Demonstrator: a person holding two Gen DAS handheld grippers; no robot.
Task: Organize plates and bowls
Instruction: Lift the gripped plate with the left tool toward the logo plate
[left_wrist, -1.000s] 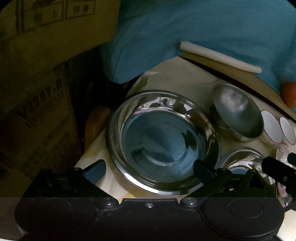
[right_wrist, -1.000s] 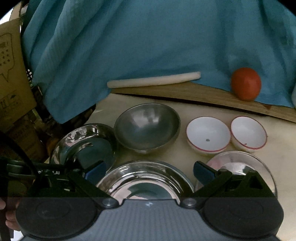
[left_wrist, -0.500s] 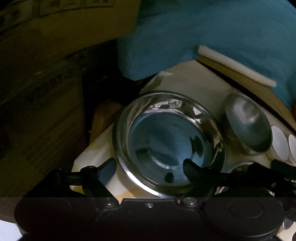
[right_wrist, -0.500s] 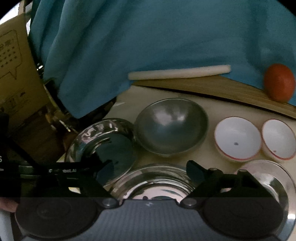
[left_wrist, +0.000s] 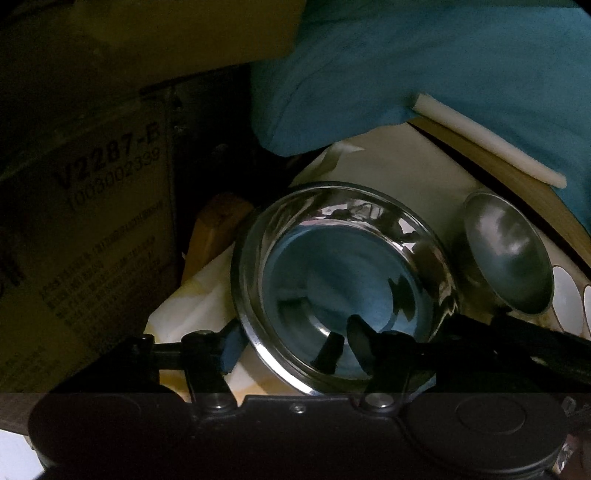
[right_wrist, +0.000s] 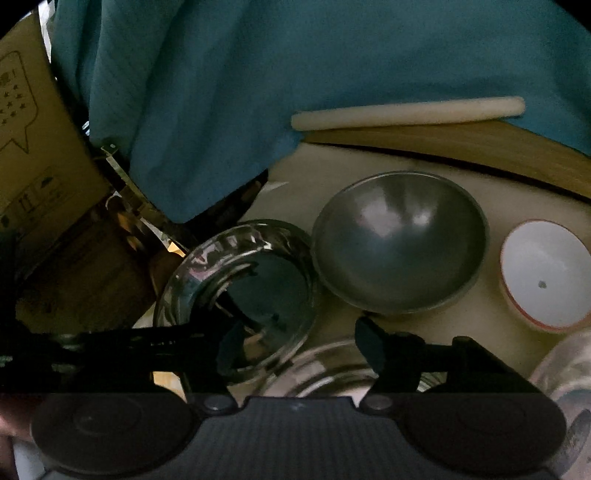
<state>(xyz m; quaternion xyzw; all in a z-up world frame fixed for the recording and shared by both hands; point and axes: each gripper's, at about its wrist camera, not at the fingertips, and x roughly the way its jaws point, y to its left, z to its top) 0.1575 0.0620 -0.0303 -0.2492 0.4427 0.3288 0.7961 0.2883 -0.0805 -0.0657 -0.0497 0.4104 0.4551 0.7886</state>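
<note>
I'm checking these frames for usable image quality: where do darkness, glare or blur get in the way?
Left wrist view: dim, cardboard box nearly lost in shadow; shiny steel bowl mirrors blue cloth. Right wrist view: white rod is motion-smeared, and fisheye bends the edges.

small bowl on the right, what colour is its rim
Red rim on a white small bowl, clearest in the right wrist view.

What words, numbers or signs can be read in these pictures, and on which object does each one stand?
"V2287-B": large print on the cardboard box left of the shiny steel bowl.
"1003002339": on that box, just below; dim, so some digits are uncertain.
Smaller lines lower on that box: too small and dark to read.
Speech-bubble sign with stars on the second cardboard box: its characters are too blurred to read.
</note>
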